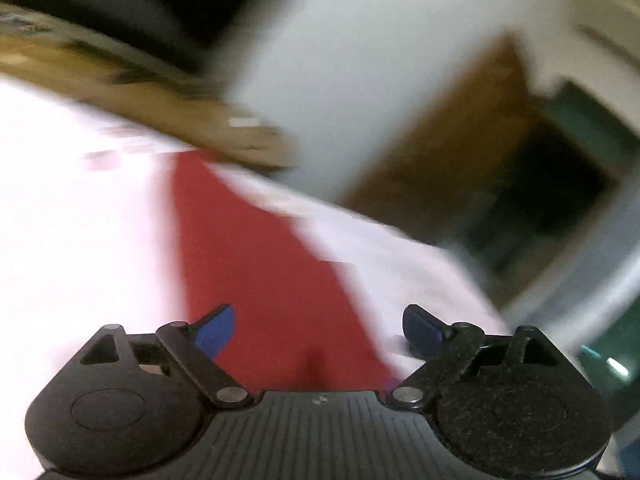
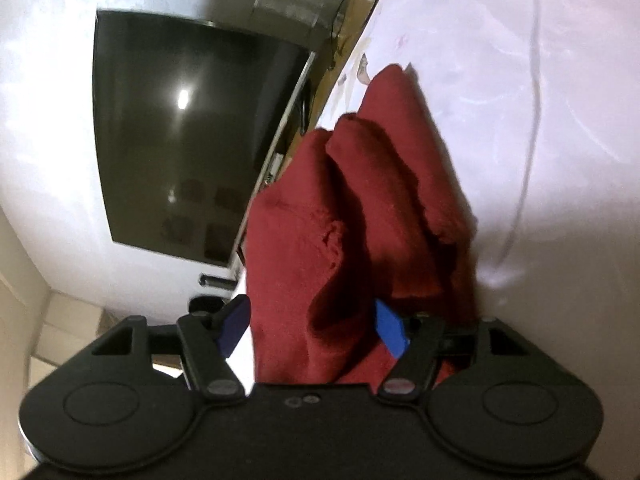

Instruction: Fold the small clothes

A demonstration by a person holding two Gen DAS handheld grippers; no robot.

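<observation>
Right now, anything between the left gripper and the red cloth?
Nothing visible. The left gripper is open, with the red cloth lying on the white sheet straight ahead between its fingers. The view is motion-blurred.

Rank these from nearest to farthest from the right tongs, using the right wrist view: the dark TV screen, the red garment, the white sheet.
1. Red garment: between the right tongs, bunched.
2. White sheet: right side, beneath the garment.
3. TV screen: left, on the far wall.
</observation>
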